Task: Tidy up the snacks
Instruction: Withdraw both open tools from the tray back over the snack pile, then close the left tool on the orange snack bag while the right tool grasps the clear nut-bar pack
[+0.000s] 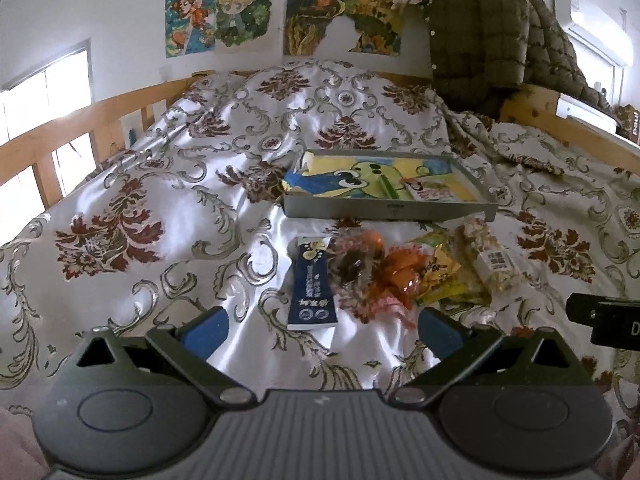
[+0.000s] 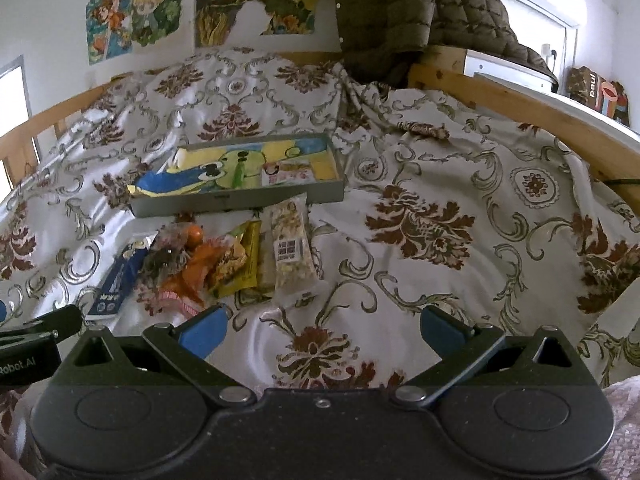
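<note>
A pile of snacks lies on the patterned bedspread: a dark blue stick pack (image 1: 312,284) (image 2: 118,276), a clear bag with dark and orange pieces (image 1: 360,264) (image 2: 176,252), a yellow packet (image 1: 440,276) (image 2: 244,260) and a clear nut bar (image 1: 492,260) (image 2: 292,252). Behind them stands a grey tray (image 1: 390,210) (image 2: 240,200) with a cartoon lining and a small pink packet (image 1: 434,190) (image 2: 286,174) inside. My left gripper (image 1: 320,328) is open and empty, just short of the blue pack. My right gripper (image 2: 320,330) is open and empty, right of the pile.
A wooden bed rail (image 1: 60,136) (image 2: 520,108) runs around the bed. An olive quilted jacket (image 1: 492,32) (image 2: 400,12) hangs at the back right. Posters (image 1: 280,16) cover the wall. The bedspread (image 2: 460,220) spreads wide to the right of the snacks.
</note>
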`<action>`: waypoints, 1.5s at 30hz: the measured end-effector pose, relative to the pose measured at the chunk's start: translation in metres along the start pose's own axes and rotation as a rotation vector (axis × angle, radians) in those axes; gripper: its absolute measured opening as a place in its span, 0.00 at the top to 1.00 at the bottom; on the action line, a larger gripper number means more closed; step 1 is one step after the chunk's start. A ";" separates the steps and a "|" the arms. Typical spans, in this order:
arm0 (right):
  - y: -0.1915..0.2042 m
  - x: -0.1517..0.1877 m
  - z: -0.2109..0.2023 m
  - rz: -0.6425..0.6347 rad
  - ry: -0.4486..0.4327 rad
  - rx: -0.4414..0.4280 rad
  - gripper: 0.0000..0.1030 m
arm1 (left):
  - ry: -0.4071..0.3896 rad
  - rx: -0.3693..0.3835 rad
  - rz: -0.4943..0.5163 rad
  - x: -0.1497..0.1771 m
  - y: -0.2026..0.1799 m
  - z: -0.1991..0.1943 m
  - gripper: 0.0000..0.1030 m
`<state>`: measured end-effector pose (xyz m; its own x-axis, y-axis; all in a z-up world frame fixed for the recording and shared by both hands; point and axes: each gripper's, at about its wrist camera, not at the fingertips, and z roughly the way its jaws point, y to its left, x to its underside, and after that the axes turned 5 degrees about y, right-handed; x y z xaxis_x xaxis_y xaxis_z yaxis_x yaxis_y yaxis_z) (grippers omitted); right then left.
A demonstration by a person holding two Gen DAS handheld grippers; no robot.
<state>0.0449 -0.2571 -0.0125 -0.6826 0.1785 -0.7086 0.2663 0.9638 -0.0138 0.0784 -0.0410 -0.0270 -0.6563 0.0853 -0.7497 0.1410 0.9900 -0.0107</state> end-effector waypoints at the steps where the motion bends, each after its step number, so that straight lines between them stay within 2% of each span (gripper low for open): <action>1: 0.001 0.000 0.001 -0.004 0.004 -0.001 0.01 | 0.006 -0.006 -0.002 0.000 0.001 0.001 0.00; 16: 0.015 0.000 0.008 -0.073 0.027 -0.018 0.01 | 0.053 -0.058 -0.060 -0.002 0.013 0.009 0.00; 36: 0.019 -0.019 0.036 -0.095 0.070 -0.091 0.01 | 0.069 -0.090 -0.120 -0.013 0.023 0.037 0.00; 40: 0.016 -0.030 0.042 -0.128 0.062 -0.106 0.01 | 0.066 -0.069 -0.099 -0.017 0.020 0.045 0.00; 45: 0.008 -0.052 0.059 -0.187 0.054 -0.138 0.01 | 0.049 -0.024 -0.006 -0.022 0.007 0.055 0.00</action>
<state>0.1225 -0.2702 -0.0175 -0.7475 0.0015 -0.6643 0.0388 0.9984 -0.0415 0.1344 -0.0425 -0.0464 -0.6926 0.0840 -0.7164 0.1195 0.9928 0.0009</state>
